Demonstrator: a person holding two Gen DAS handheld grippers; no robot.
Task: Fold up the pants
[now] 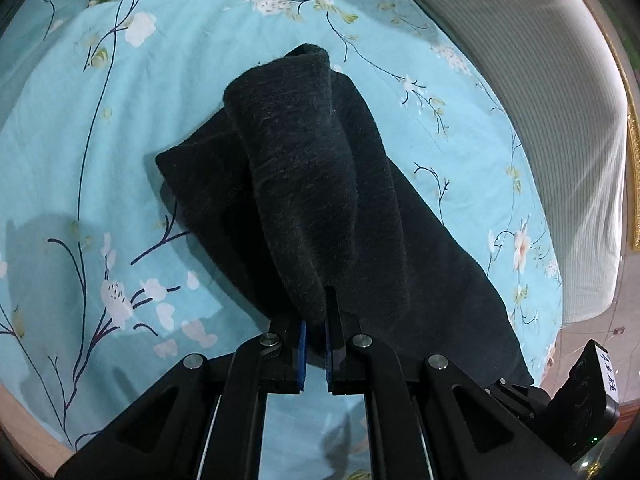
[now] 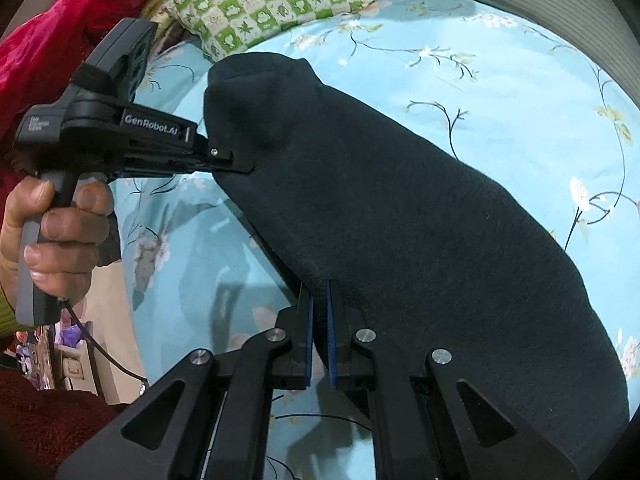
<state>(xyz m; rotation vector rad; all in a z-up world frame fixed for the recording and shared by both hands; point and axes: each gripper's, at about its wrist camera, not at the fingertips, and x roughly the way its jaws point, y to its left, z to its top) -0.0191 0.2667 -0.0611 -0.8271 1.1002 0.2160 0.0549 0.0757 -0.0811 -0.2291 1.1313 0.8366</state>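
Right gripper [image 2: 320, 304]: nearest of all in its own view, jaws pinched tight on an edge of the dark pants [image 2: 400, 220], the blue pads pressed against the fuzzy cloth on either side.
Left gripper [image 1: 316, 316]: likewise clamped on the pants, a raised fold of cloth rising straight out from between its blue pads.
Left gripper from the side [image 2: 224, 160]: in the right wrist view it reaches in from the left of the pants and bites their edge near the far end.
Hand [image 2: 52, 232]: left of the pants, wrapped round the grey handle of the left gripper, a black cable hanging below it.
Pants: dark, fleecy, partly doubled over; in the left wrist view [image 1: 304, 184] one layer is lifted into a rounded hump over a flatter layer lying on the bed sheet [image 1: 120, 140].
Bed sheet: light blue with white blossoms and thin dark branches, spread under and all around the pants; shadows of the tools fall on it left of the pants.
Pillow [image 2: 264, 4]: green-and-white checked, beyond the pants at the far edge of the sheet.
Red cloth [image 2: 52, 28]: bunched beyond and left of the pants, next to the pillow.
Striped bedding [image 1: 532, 92]: pale, ribbed, right of the pants past the edge of the sheet.
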